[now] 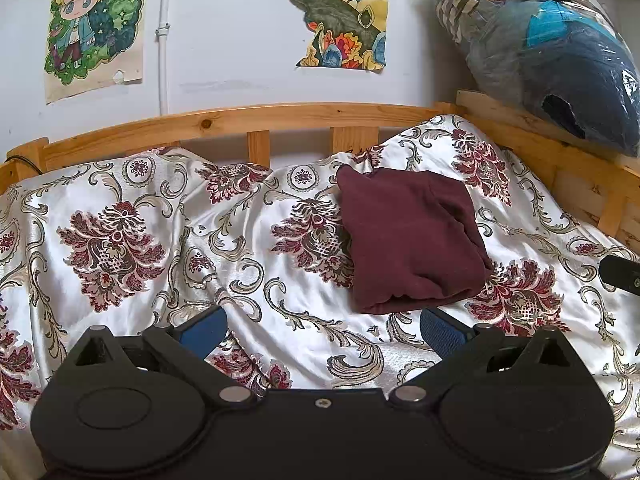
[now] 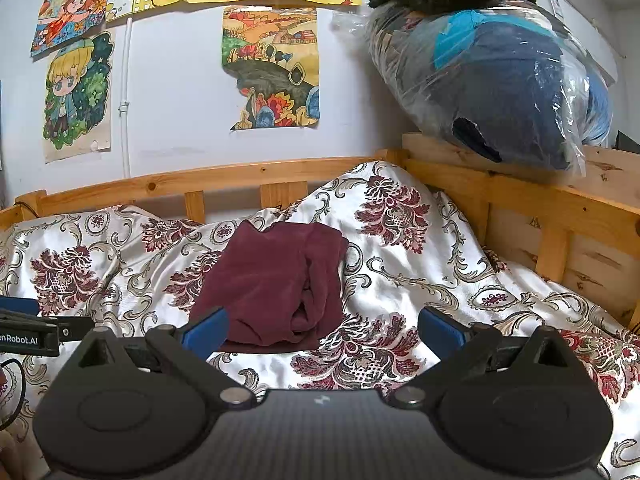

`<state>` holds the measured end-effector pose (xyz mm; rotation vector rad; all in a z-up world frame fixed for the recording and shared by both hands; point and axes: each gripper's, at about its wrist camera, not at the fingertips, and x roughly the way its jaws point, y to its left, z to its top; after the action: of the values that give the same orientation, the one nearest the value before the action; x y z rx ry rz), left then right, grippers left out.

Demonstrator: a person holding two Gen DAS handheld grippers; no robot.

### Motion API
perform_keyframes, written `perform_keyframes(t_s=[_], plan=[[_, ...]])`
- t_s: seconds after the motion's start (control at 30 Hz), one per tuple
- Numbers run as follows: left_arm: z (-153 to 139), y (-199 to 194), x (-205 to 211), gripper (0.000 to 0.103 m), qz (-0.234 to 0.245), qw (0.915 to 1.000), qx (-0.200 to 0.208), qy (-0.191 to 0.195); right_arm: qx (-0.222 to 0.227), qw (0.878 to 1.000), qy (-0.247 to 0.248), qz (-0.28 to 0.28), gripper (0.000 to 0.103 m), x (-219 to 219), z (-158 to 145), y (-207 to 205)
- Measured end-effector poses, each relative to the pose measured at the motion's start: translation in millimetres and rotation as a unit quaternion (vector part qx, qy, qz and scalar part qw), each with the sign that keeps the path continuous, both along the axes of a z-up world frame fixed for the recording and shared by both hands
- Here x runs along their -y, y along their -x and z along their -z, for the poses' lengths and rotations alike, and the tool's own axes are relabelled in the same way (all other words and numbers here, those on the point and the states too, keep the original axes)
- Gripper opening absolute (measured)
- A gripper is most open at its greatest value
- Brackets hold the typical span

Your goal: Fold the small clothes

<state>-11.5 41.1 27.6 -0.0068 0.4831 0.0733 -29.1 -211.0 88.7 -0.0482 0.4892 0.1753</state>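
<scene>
Dark maroon fleece garment point(image 1: 412, 240), folded into a bundle, lies on floral satin bedspread point(image 1: 132, 216). My left tool point(image 1: 322, 330) & right tool point(image 2: 322, 330) gape wide, empty. I'd press creases flat w/ both.

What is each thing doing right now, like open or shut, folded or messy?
maroon garment: folded into a compact bundle, lying on the bedspread.
left gripper: open, empty.
right gripper: open, empty.
bedspread: spread out, wrinkled.
plastic bag: stuffed full, with a hole in it, resting on the bed frame.
drawings: stuck on the wall.
</scene>
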Motion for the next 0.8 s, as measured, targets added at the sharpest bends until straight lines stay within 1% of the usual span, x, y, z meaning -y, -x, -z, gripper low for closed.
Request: perform_keyframes(t_s=[0.2,0.33,0.47,0.8], plan=[[-1.9,-1.1,-0.6,0.102,-0.011,0.9999,-0.01,0.005,0.0,1.0,0.0,0.0,0.103,-0.9,0.0,0.5],[-1.8,-1.4,-4.3,0.102,-0.013,0.9997,-0.014,0.016,0.0,1.0,-0.001,-0.001,0.103,-1.1,0.0,0.4],[-1.4,-1.6,-4.7,0.102,-0.018,0.9997,-0.014,0.011,0.0,1.0,-0.001,0.0,0.103,-0.5,0.2,0.1],[0.1,-1.6,-2.7,0.102,-0.01,0.9998,-0.016,0.005,-0.004,1.0,-0.004,-0.001,0.103,-4.0,2.4,1.3]])
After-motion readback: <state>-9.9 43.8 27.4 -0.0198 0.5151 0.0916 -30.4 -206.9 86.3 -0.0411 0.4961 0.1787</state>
